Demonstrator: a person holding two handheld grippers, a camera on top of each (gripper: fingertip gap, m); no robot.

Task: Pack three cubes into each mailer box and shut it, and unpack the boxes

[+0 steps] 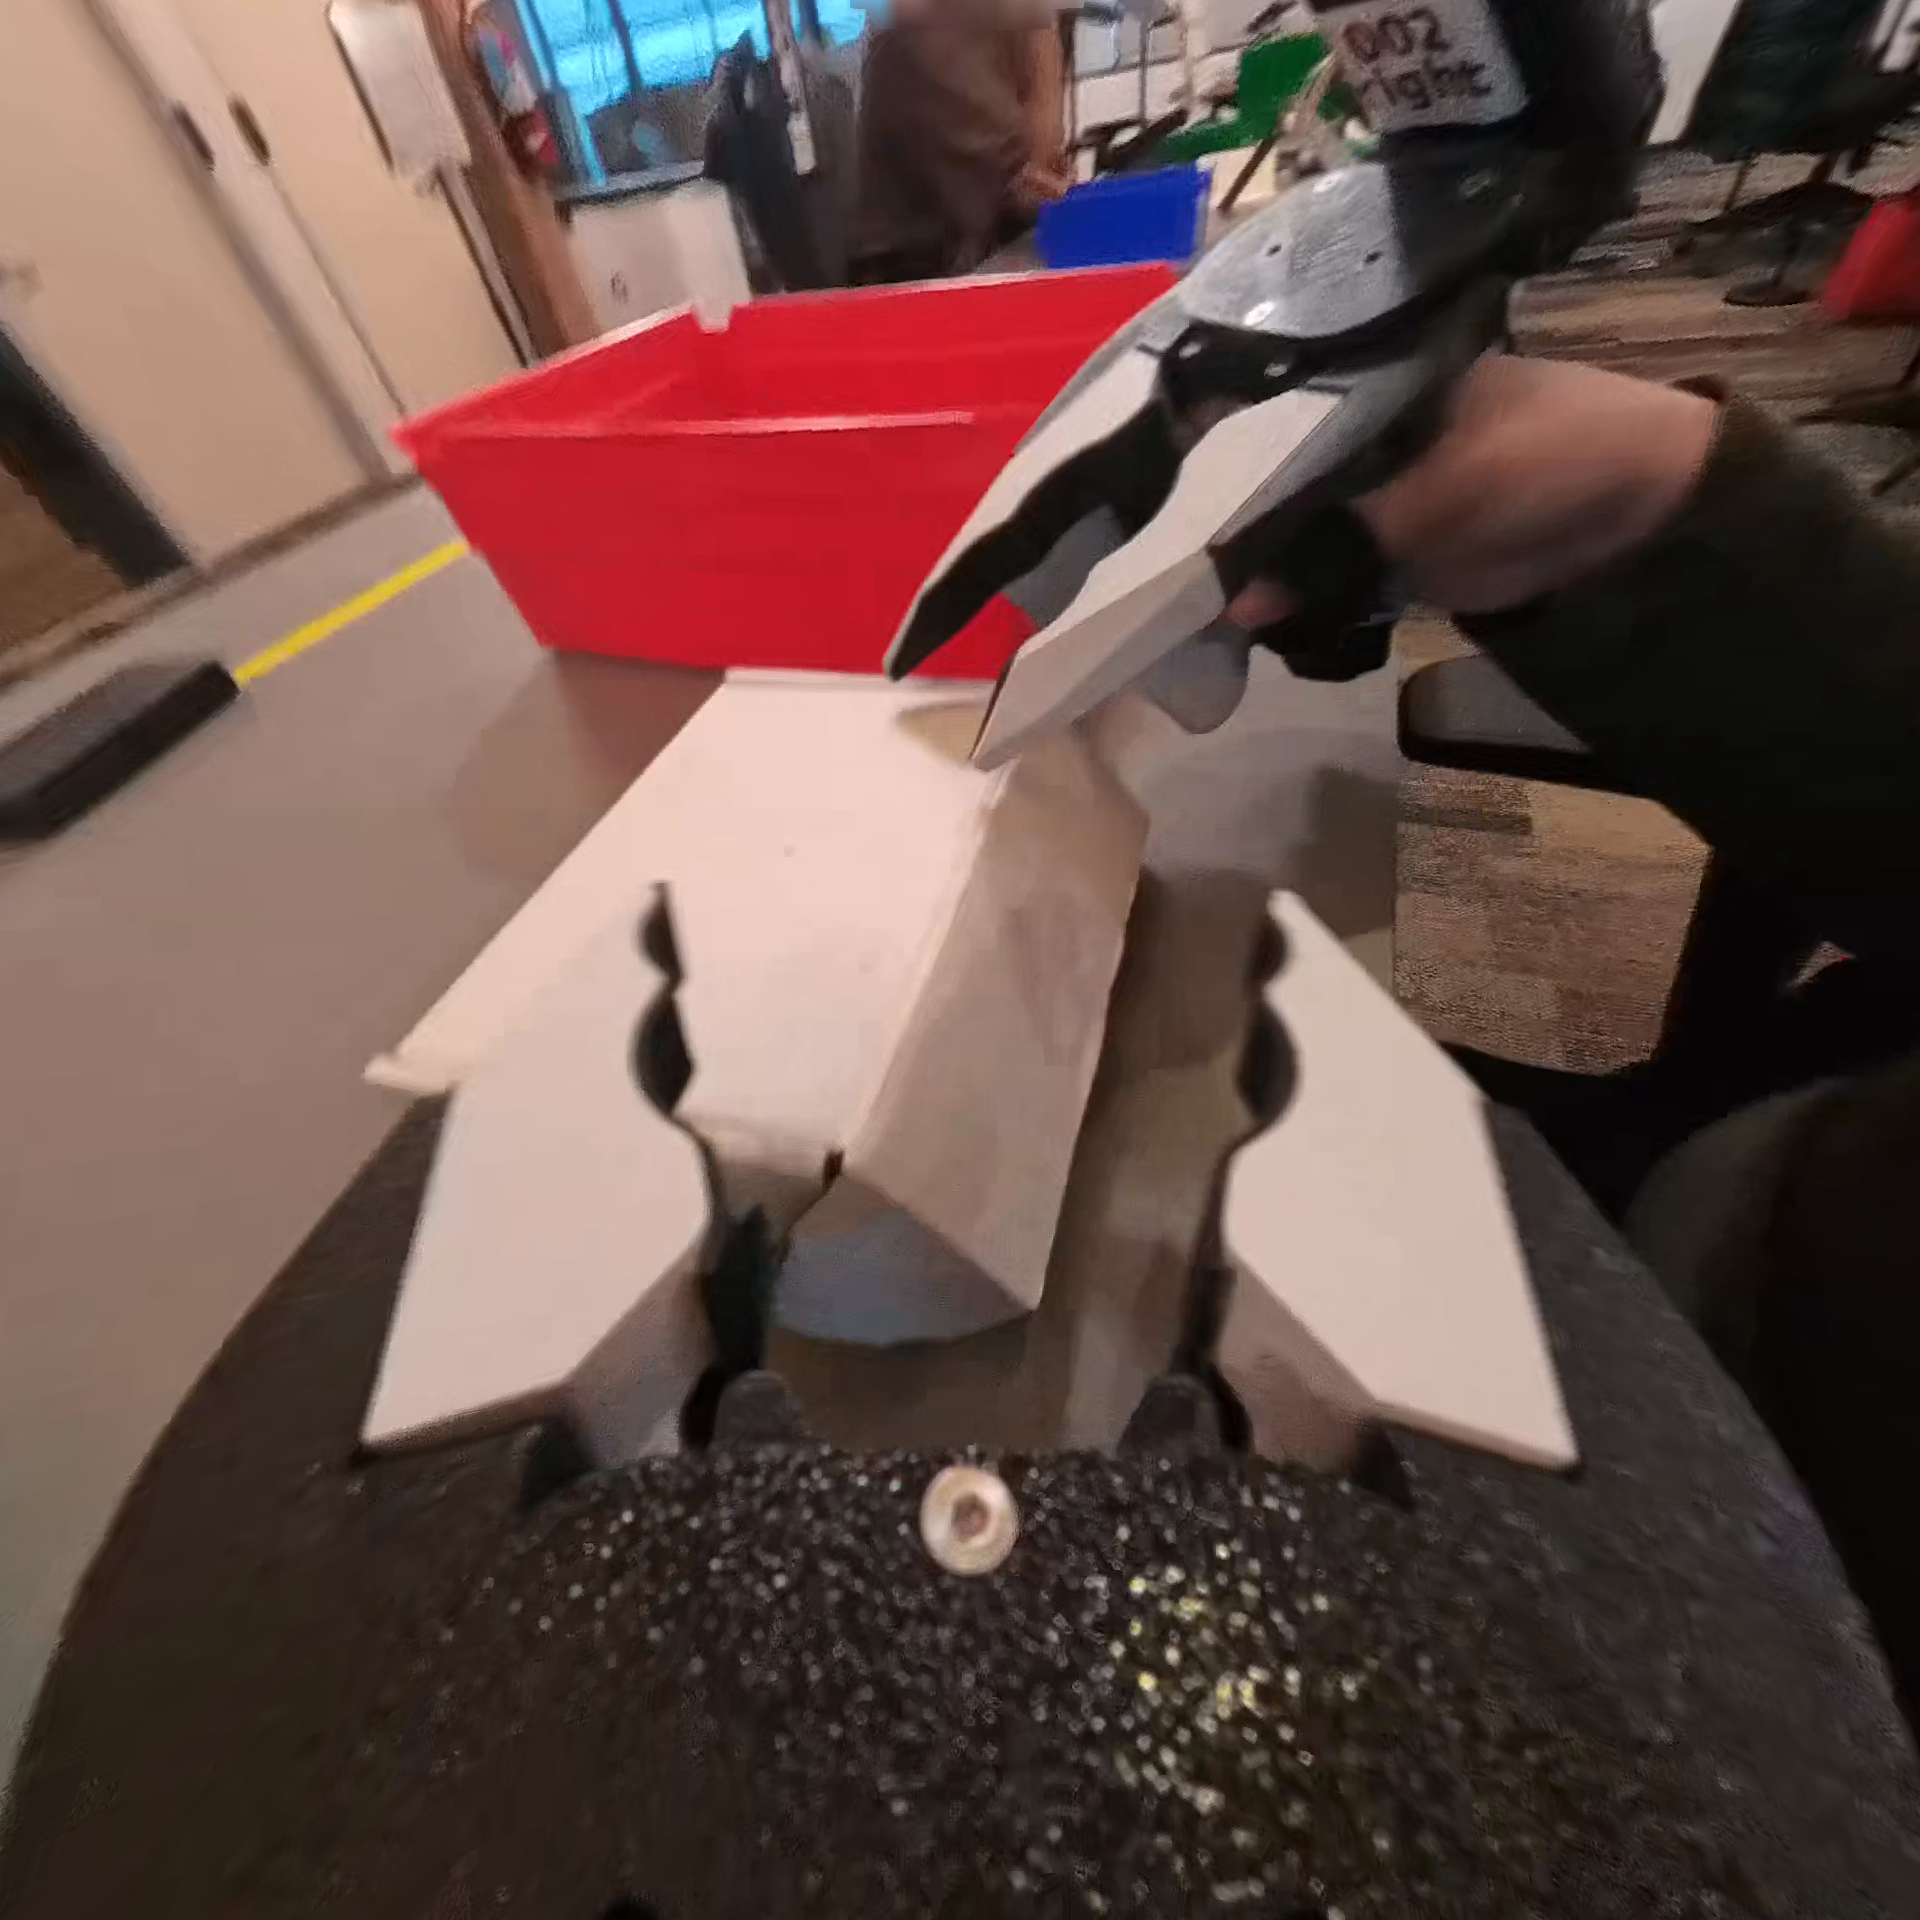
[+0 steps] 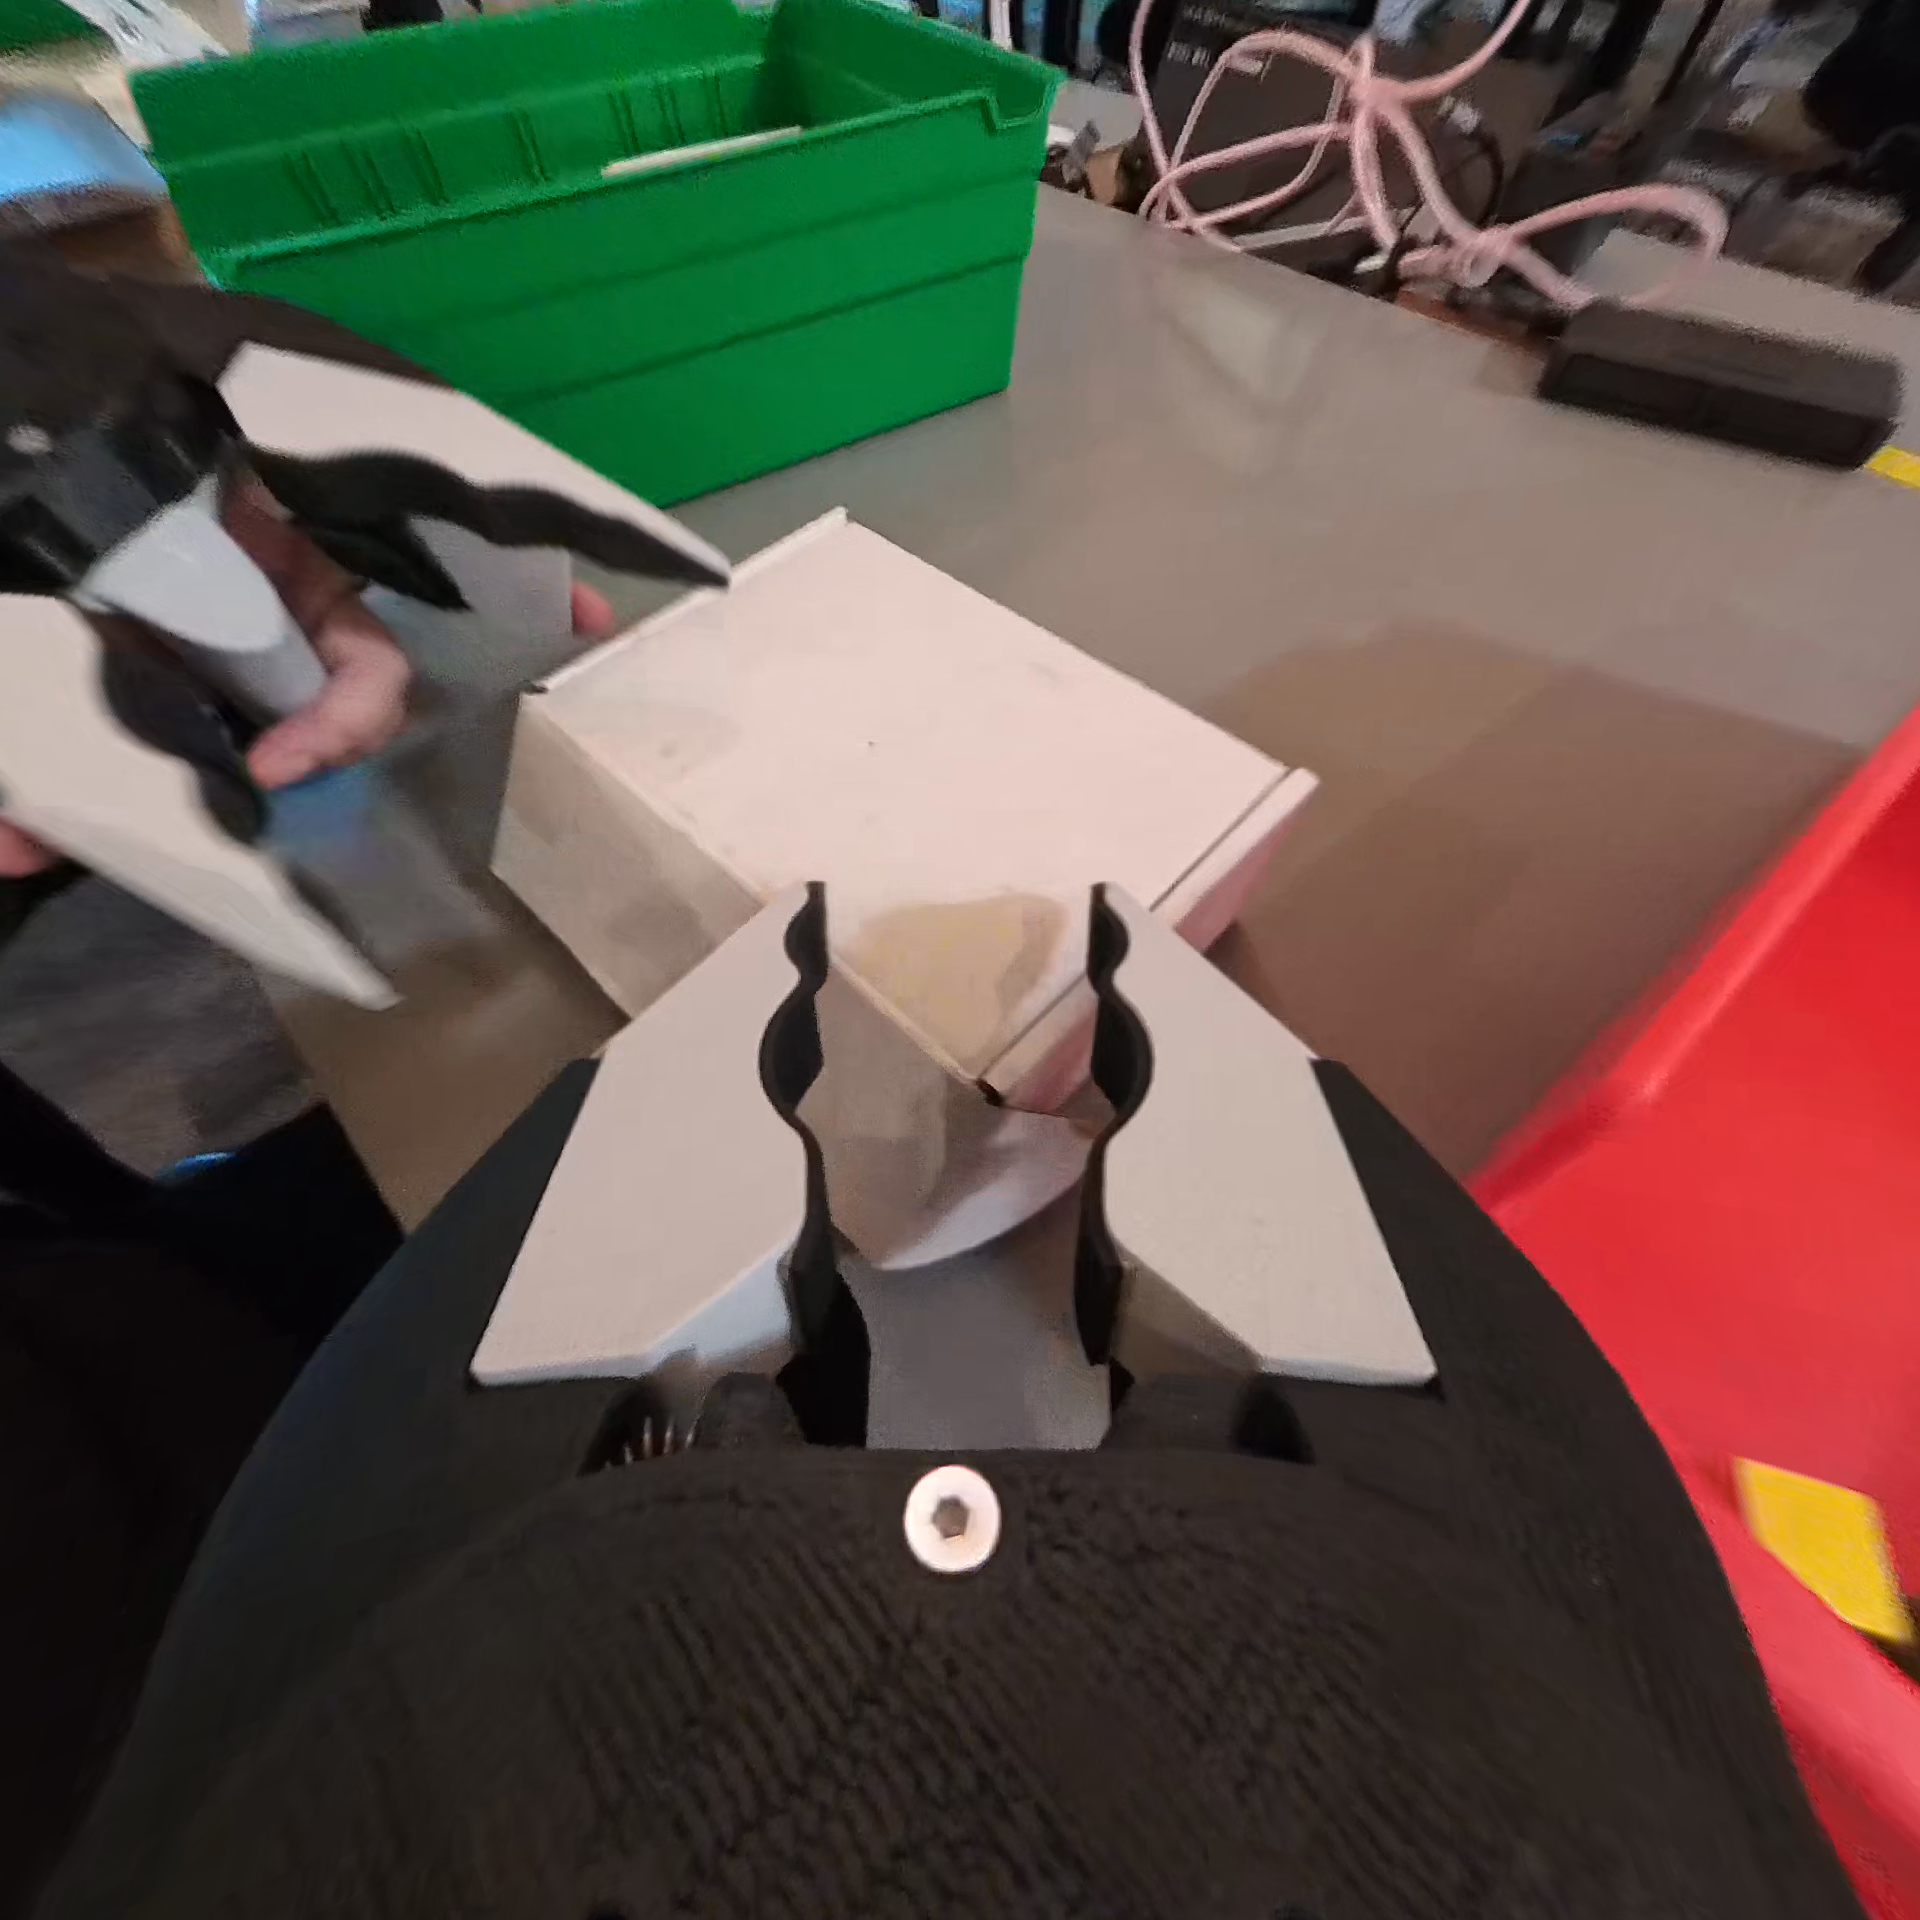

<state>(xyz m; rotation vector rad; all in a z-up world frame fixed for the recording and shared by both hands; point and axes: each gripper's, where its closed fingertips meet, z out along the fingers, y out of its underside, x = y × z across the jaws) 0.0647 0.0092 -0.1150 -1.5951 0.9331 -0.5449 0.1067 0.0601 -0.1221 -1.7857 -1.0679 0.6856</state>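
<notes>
A: Where is the box?
B: The white mailer box (image 2: 894,727) sits shut on the grey surface (image 2: 1351,499), between the red bin (image 1: 748,488) and the green bin (image 2: 623,229).

A: And the left hand-held gripper (image 1: 961,914)?
B: Its jaws are spread wide. A corner of the box lies between them, yet the right finger (image 1: 1382,1143) stands well clear of the cardboard, so nothing is pinched.

A: The right one?
B: The right hand-held gripper (image 2: 956,894) is partly spread over the opposite corner. The box edge runs between its fingers; the pads seem not to press on it, though blur makes that hard to judge. In the left view one fingertip (image 1: 997,743) appears to touch the top edge of the box.

A: Anything in the bins?
B: A yellow piece (image 2: 1818,1558) lies in the red bin, and a pale flat thing (image 2: 707,151) in the green one.
</notes>
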